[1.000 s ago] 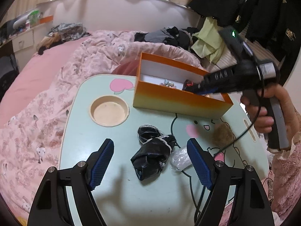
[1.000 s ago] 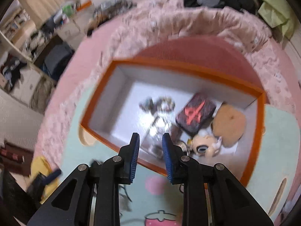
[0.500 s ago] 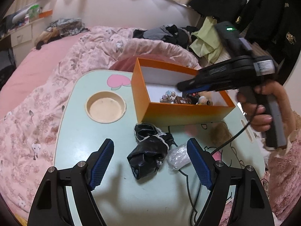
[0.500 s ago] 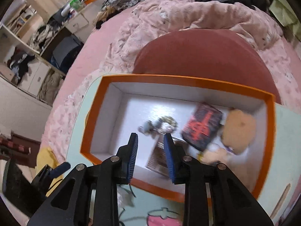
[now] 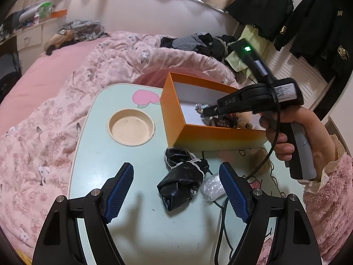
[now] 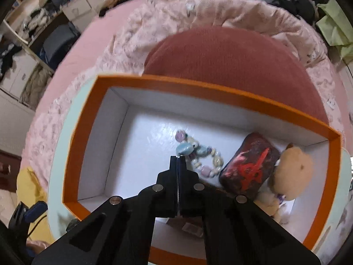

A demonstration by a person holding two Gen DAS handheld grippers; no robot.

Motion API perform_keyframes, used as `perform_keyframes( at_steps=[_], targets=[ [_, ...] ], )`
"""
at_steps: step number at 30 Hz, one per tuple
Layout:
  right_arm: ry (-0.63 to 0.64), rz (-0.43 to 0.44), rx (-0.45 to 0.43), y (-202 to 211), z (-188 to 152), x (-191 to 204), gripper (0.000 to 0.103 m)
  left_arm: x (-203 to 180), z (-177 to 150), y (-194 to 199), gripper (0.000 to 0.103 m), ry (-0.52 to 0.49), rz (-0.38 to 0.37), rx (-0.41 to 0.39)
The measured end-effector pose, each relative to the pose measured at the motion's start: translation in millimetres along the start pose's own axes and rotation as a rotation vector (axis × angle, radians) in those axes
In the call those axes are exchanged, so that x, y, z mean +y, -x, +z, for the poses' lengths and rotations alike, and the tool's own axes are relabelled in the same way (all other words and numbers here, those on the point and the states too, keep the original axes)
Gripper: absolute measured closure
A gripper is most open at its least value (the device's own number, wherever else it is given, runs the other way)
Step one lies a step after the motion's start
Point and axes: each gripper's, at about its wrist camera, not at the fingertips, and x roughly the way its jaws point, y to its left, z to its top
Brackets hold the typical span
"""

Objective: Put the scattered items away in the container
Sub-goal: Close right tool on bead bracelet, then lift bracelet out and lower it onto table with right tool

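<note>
An orange box [image 5: 211,135] with a white inside [image 6: 150,141] stands on the mint lap table [image 5: 92,141]. It holds a bead bracelet [image 6: 198,154], a dark red pouch [image 6: 249,167] and a tan plush toy [image 6: 291,172]. My right gripper [image 6: 177,158] is shut and empty above the box floor; it shows in the left wrist view [image 5: 207,110]. My left gripper [image 5: 176,176] is open, low over the table, with a black frilled cloth [image 5: 183,176] between its fingers. A clear plastic wrapper [image 5: 211,186] lies beside the cloth.
A round cup recess [image 5: 131,128] is sunk in the table left of the box. A black cable [image 5: 222,201] trails across the table at the right. A dark red cushion [image 6: 231,61] sits behind the box, on the pink bedding [image 5: 55,101] that surrounds the table.
My right gripper closed its small gap to fully shut and moved over the bracelet in the box. My left gripper stayed open and drew a little nearer the black cloth.
</note>
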Motion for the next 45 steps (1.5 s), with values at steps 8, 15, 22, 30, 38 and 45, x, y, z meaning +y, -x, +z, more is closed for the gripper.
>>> perform_keyframes(
  at_steps=[8, 15, 22, 30, 38, 45],
  targets=[
    [0.007, 0.115, -0.174, 72.9, -8.3, -9.7, 0.102, -0.3, -0.3, -1.0, 0.024, 0.007, -0.002, 0.008],
    [0.087, -0.068, -0.015, 15.3, 16.1, 6.8, 0.059, -6.6, -2.0, -2.1, 0.024, -0.012, -0.003, 0.018],
    [0.126, -0.138, 0.016, -18.2, 16.2, 5.7, 0.077, -1.9, -0.8, -0.3, 0.024, 0.012, -0.003, 0.008],
    [0.035, -0.029, -0.086, 11.6, 6.9, -17.1, 0.087, -3.6, -1.0, -2.5, 0.024, 0.013, -0.003, 0.014],
    [0.007, 0.134, -0.276, 95.5, -46.9, -8.7, 0.087, -4.3, -1.1, -2.6, 0.024, 0.008, -0.004, 0.012],
    [-0.003, 0.225, -0.171, 69.8, -123.5, -7.0, 0.087, -6.6, -2.3, -2.7, 0.024, 0.003, 0.0, 0.019]
  ],
)
